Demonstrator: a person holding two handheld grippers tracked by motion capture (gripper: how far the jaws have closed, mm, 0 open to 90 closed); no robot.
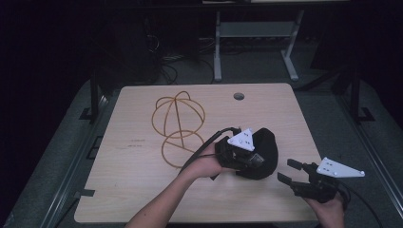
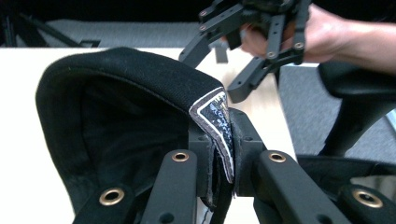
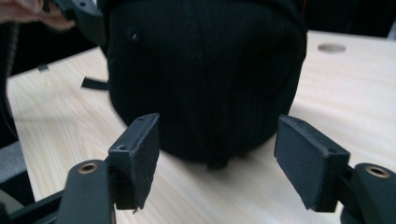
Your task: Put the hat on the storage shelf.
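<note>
A black cap [image 1: 267,149] is lifted a little off the wooden table [image 1: 133,190] at its right front. My left gripper [image 1: 251,160] is shut on the cap's rim. In the left gripper view the jaws [image 2: 219,163] pinch a white-edged fabric tip of the cap [image 2: 116,107], whose hollow inside faces the camera. My right gripper [image 1: 287,171] stands open just right of the cap, pointing at it. In the right gripper view its pads [image 3: 136,156] are wide apart, with the cap's rounded crown [image 3: 205,70] ahead of them and not touched.
A golden wire frame [image 1: 178,123] shaped like a dome on a ring lies on the table's middle left. A round cable hole [image 1: 238,96] sits near the far edge. Beyond the table stand dark desk legs and cables on the floor.
</note>
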